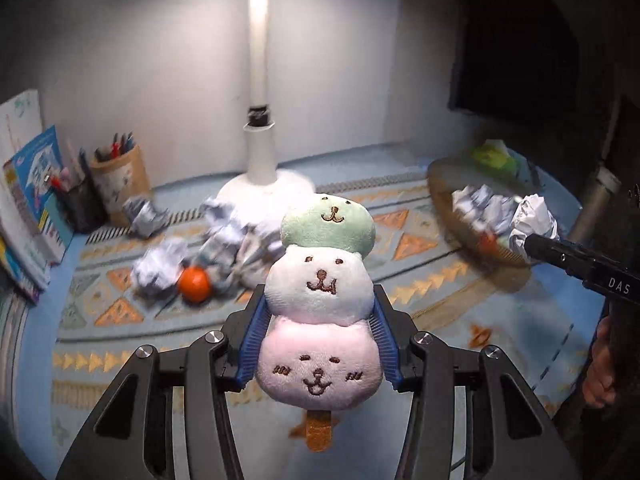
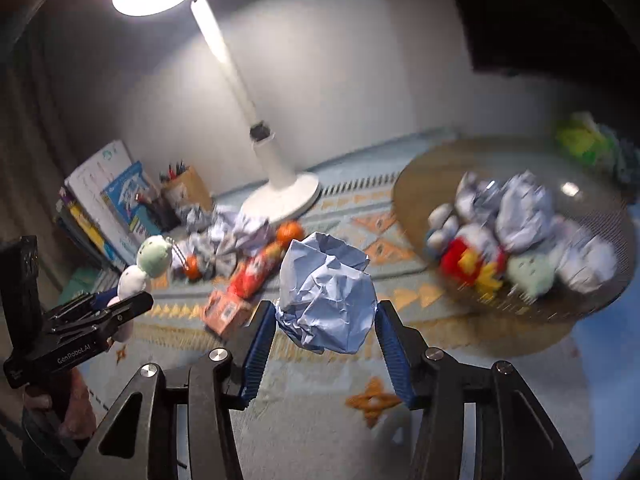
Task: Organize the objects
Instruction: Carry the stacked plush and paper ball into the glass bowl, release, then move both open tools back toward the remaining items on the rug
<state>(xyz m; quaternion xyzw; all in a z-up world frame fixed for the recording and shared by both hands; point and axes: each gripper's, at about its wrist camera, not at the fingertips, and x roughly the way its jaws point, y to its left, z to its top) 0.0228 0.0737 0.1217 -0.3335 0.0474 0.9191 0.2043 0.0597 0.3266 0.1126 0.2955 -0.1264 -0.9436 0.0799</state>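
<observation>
Both claws are loaded mid-carry: the left claw (image 1: 318,334) grips a plush toy (image 1: 320,304) of three stacked faces above the worktop (image 1: 520,340), and the right claw (image 2: 326,320) pinches one crumpled paper ball (image 2: 326,292). Next, each load probably needs carrying over the basket (image 2: 416,184) and releasing. About four paper balls (image 1: 158,270) and one orange (image 1: 194,284) remain by the lamp (image 1: 262,152).

plain white wall (image 1: 160,60) behind a worktop covered by a pale blue cloth (image 2: 320,420) with orange geometric bands. a lit white desk lamp (image 2: 280,176) stands at the rear; dark curtain (image 2: 24,120) at left, dark panel (image 1: 520,40) at right.
</observation>
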